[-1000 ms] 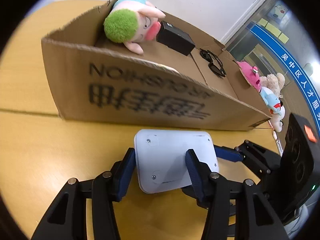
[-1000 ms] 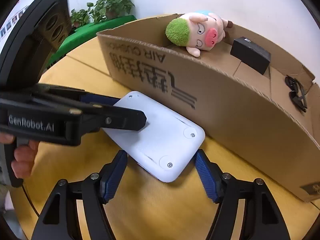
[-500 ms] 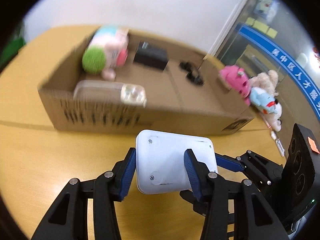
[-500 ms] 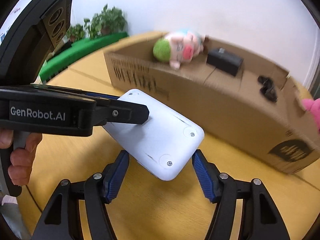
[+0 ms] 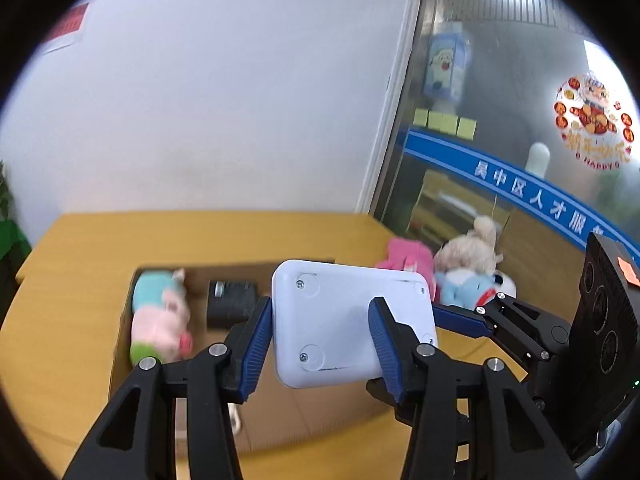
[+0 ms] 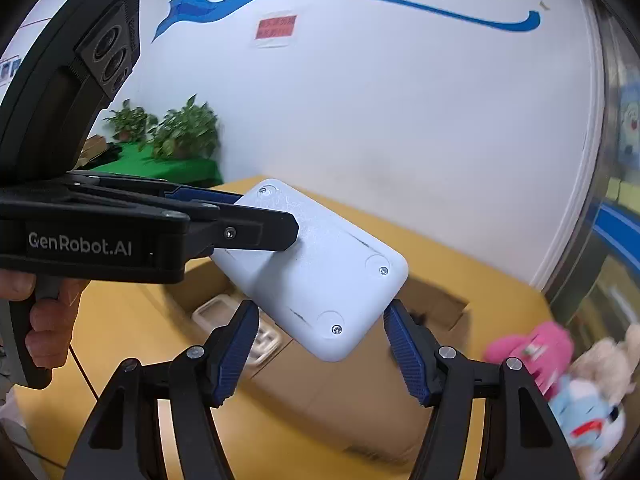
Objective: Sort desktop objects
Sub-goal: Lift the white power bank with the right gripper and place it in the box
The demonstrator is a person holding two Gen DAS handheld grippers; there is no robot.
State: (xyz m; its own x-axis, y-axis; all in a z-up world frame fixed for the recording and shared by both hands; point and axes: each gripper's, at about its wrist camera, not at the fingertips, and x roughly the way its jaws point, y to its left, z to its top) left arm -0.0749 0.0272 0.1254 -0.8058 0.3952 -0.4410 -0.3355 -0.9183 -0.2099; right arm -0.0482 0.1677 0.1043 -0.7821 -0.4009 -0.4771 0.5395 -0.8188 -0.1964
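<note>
I've got the white device (image 5: 352, 320) up in the air over the cardboard box (image 5: 320, 412), both claws on it. My left gripper (image 5: 320, 340) is clamped across its short width, blue pads (image 5: 256, 344) pressed to both edges. My right gripper (image 6: 320, 352) is clamped on the other end, pads (image 6: 404, 352) tight at the corner. Underside faces me, screws showing. Down in the box, a pig plush (image 5: 160, 320) and a black adapter (image 5: 232, 304) lie side by side. Beyond the box, pink (image 5: 408, 256), beige and blue plush toys huddle on the wooden table (image 5: 60, 320). A hand (image 6: 44, 312) grips the left handle.
</note>
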